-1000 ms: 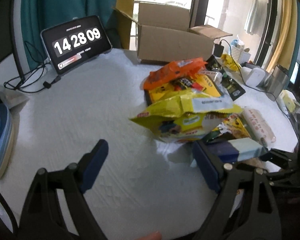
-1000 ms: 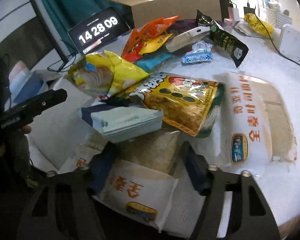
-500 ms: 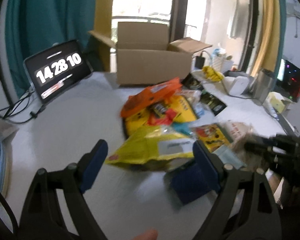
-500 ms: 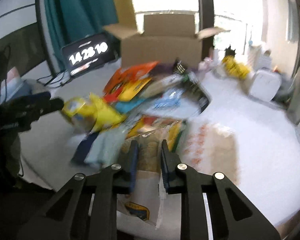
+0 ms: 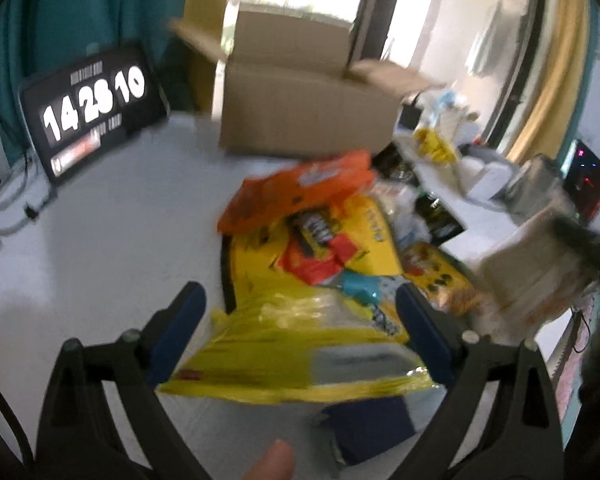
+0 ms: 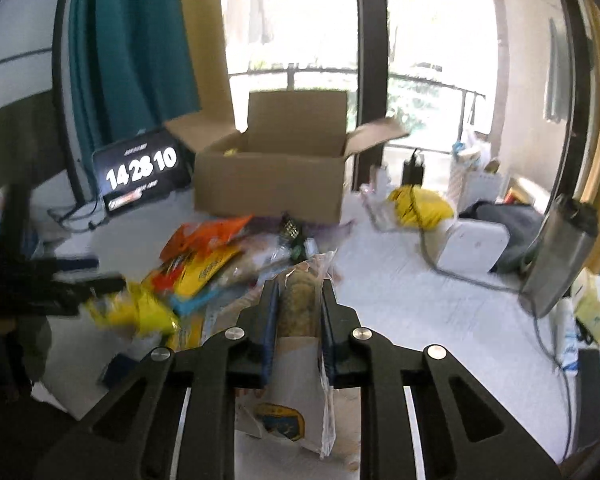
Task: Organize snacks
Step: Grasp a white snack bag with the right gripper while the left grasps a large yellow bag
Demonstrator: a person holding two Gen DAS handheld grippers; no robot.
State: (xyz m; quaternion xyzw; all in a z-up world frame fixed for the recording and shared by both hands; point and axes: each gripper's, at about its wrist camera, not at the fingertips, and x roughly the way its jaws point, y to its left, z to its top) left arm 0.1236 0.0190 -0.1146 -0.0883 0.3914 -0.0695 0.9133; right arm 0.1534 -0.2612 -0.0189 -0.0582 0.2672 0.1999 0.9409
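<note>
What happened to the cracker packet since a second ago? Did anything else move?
The right gripper closed on the cracker packet and lifted it off the table, now aimed toward the cardboard box. The left gripper, open as before, moved over the yellow bag. The box and clock tablet stayed put.

A clear plastic packet of pale biscuits [image 6: 296, 320] stands lengthwise at lower centre, pinched between dark fingers [image 6: 269, 320]. Crinkled yellow bag [image 5: 300, 344] and orange foil pouch [image 5: 300, 192] heaped mid-frame — open brown cardboard box [image 6: 272, 184] behind.
</note>
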